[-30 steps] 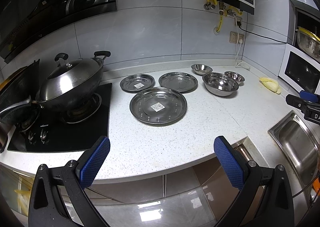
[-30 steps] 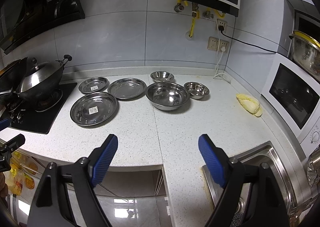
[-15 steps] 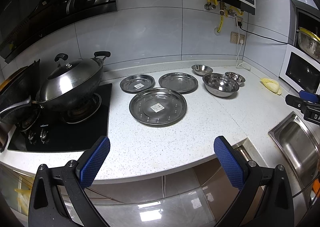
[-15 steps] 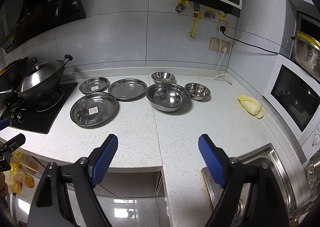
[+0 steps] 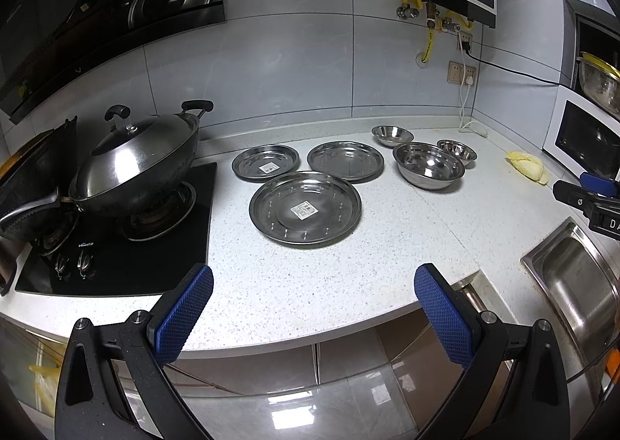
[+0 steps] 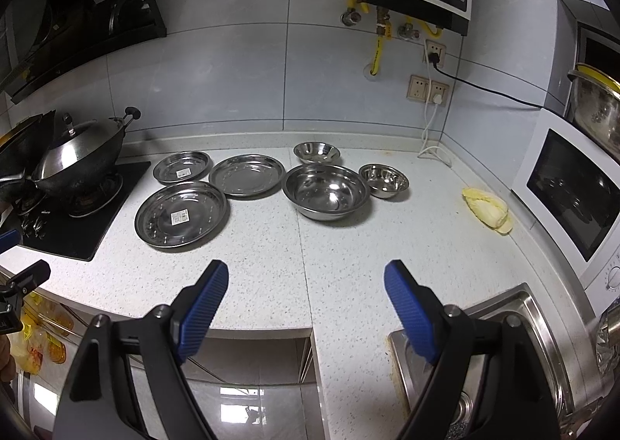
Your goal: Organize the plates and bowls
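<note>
Plainly, the large plate [image 5: 305, 208] lies flat dead ahead of the left gripper [image 5: 310, 308], the big bowl [image 6: 326, 192] ahead of the right gripper [image 6: 306, 302]; both jaws gape wide, empty, well short.

Both wrist views overlook the countertop [image 5: 348, 277] (shared dishes) from its front edge.

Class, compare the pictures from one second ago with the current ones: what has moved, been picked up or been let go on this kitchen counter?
Almost nothing changed. Nothing was taken hold of or let go. The left hand-held gripper and the right hand-held gripper both remain open and empty at the counter's near edge; the views drift only slightly. The three plates, including the large plate, and the three bowls, including the large bowl, lie where they were.
</note>
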The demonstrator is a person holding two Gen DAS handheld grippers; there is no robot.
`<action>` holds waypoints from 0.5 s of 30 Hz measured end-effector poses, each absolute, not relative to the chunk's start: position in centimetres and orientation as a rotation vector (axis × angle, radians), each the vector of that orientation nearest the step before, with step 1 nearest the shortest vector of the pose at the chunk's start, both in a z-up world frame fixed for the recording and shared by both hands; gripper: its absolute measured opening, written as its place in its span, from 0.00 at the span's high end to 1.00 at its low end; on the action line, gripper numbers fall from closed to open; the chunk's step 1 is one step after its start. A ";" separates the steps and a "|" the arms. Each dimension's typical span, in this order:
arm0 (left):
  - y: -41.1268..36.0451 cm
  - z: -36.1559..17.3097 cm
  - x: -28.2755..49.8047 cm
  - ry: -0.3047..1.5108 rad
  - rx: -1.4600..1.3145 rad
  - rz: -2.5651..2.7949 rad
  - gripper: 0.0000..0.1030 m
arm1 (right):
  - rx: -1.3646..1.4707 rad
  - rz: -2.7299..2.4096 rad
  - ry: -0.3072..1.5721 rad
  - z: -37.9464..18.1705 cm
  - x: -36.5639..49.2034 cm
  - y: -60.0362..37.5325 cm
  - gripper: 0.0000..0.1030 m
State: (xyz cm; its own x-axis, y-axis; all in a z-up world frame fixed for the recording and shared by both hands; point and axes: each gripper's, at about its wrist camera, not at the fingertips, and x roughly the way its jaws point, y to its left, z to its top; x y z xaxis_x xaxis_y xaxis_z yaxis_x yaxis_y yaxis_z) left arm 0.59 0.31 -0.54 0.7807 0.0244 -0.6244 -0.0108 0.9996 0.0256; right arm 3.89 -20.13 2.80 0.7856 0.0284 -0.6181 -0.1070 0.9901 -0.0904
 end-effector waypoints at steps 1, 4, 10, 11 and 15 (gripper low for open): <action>0.3 -0.5 0.6 0.675 0.021 0.020 0.01 | -0.123 0.075 0.664 2.8 4.0 -20.1 0.20; 0.1 -0.5 0.8 0.679 0.018 0.023 0.01 | -0.125 0.081 0.667 2.7 4.4 -20.2 0.20; -0.3 -0.6 1.5 0.685 0.015 0.040 0.01 | -0.124 0.093 0.669 2.4 5.1 -20.5 0.20; -0.3 -0.6 1.6 0.686 0.015 0.042 0.01 | -0.124 0.095 0.669 2.3 5.2 -20.5 0.20; -0.7 -0.9 2.2 0.700 0.008 0.049 0.01 | -0.129 0.111 0.675 2.2 5.9 -20.6 0.20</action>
